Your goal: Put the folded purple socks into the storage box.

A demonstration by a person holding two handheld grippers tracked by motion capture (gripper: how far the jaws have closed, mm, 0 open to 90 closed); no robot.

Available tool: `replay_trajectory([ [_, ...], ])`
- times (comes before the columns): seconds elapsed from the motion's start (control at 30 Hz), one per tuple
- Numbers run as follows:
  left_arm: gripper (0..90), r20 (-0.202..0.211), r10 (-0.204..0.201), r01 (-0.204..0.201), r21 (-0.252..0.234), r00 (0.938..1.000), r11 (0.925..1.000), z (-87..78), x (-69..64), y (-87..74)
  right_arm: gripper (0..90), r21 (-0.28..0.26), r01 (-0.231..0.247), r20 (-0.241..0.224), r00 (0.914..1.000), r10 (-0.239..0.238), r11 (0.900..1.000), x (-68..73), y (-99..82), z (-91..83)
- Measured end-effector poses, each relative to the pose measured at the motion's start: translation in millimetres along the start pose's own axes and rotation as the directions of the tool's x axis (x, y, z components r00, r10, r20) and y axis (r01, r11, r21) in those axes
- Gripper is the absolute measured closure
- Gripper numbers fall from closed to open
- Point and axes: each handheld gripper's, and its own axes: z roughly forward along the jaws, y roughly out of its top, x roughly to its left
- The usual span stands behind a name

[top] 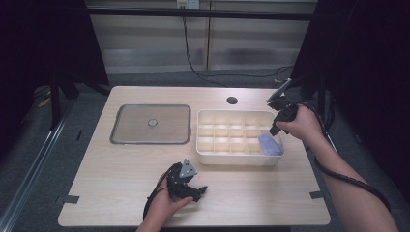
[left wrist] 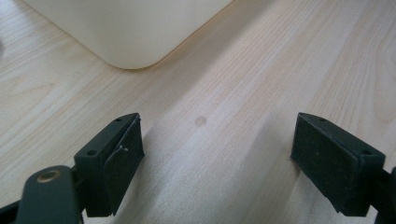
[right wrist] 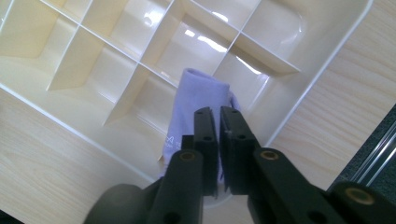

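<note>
Left of the divided tray point(top: 240, 157), the left gripper point(top: 193, 189) rests on the table point(top: 121, 179), jaws spread and empty. In the tray's near right compartment sits a lavender cloth point(top: 270, 144). Above it the right gripper point(top: 274, 126) hangs clenched, whether pinching the cloth cannot be told.

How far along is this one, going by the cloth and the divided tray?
Done: the lilac cloth sits in a corner cell of the tray. In hand: nothing; the right gripper is shut above the cloth, the left gripper open over bare table. Left: the other cells are empty.
</note>
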Motion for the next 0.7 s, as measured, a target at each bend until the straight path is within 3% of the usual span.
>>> replay_trajectory([
  [0.1, 16.2, 0.0, 0.0, 0.0, 0.0, 1.0, 1.0, 0.0, 0.0, 0.0, 90.0, 0.009, 0.005, 0.005, 1.0, -0.005, 0.9999, 0.4, 1.4, 2.4],
  [0.7, 16.2, -0.001, -0.001, 0.001, -0.002, 1.0, 1.0, 0.1, 0.1, -0.1, 90.0, 0.027, 0.011, 0.009, 0.9999, -0.011, 0.9996, 2.5, 7.0, 31.1],
])
